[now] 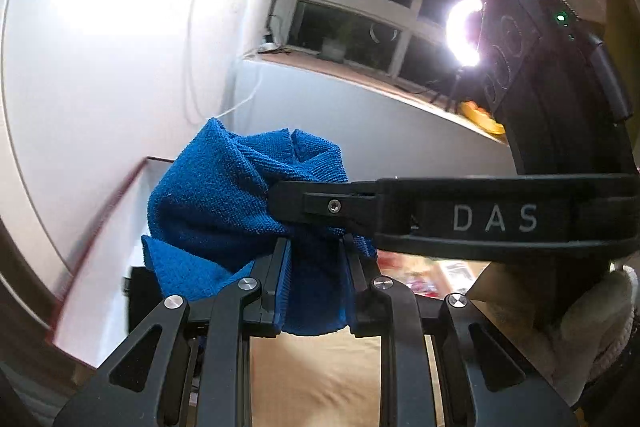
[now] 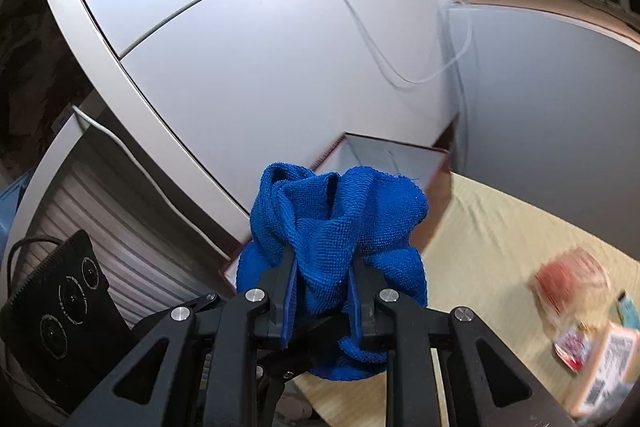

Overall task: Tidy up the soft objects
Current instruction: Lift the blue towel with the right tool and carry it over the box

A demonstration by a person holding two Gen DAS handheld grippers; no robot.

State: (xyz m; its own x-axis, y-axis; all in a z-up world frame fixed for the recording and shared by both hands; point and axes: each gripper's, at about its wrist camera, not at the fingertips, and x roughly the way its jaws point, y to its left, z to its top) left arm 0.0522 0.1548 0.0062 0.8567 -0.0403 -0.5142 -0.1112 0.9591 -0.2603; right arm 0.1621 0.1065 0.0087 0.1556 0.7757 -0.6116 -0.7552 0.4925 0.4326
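Blue knitted microfibre cloth: bunched, lifted clear above the beige worktop, clamped by left gripper and right gripper together. Risk: shallow bite; folds could slip, cloth drops.

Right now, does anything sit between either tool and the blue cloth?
No. Both tools already clamp the blue cloth: the left tool and the right tool each have bunched fabric pinched directly between their fingers.

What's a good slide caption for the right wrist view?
Right gripper clamps a bunched blue cloth above the table.
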